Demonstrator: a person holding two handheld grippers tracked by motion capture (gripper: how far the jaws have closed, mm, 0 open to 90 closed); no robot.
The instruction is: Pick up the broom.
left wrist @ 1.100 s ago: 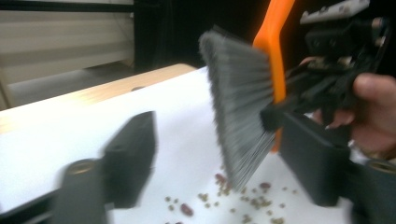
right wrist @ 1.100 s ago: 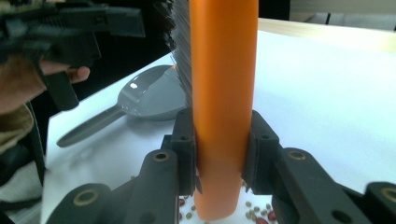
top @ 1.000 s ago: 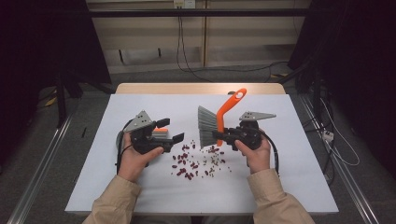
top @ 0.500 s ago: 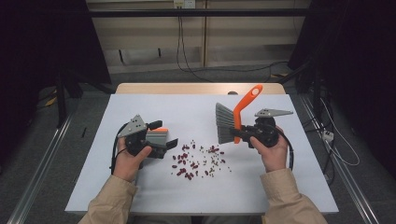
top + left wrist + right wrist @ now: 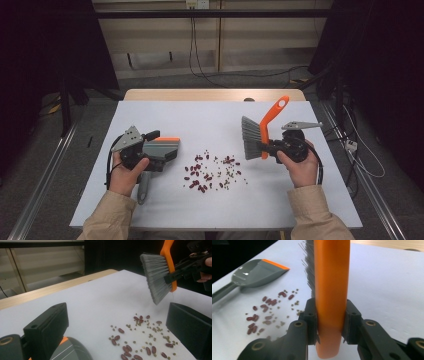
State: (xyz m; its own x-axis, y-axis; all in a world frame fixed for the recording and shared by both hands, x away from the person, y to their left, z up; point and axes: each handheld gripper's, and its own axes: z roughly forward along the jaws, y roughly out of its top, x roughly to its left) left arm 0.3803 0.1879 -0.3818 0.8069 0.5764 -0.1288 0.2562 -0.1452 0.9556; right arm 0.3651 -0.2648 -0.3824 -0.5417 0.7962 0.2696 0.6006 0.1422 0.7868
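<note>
My right gripper [image 5: 265, 148] [image 5: 329, 317] is shut on the orange handle [image 5: 332, 290] of a hand brush [image 5: 251, 138], held above the table with its grey bristles [image 5: 156, 277] facing the spill. Red beans and small green ones [image 5: 212, 170] [image 5: 140, 340] lie scattered mid-table. A grey dustpan [image 5: 162, 148] [image 5: 259, 272] with an orange lip rests flat on the table left of the beans. Over it is my left gripper [image 5: 156, 150] [image 5: 120, 322], whose jaws have just been opening. They stand wide apart, and the pan [image 5: 70, 350] shows low between them, touched by neither pad.
The white table top [image 5: 210, 120] ends in a wooden strip [image 5: 215, 94] at the far side. Cables trail on the floor behind and to the right. Metal rails run along both sides of the table.
The right hand has carried the brush to the right, away from the beans. The left hand has drifted left and nearer, and its jaws have spread off the dustpan.
</note>
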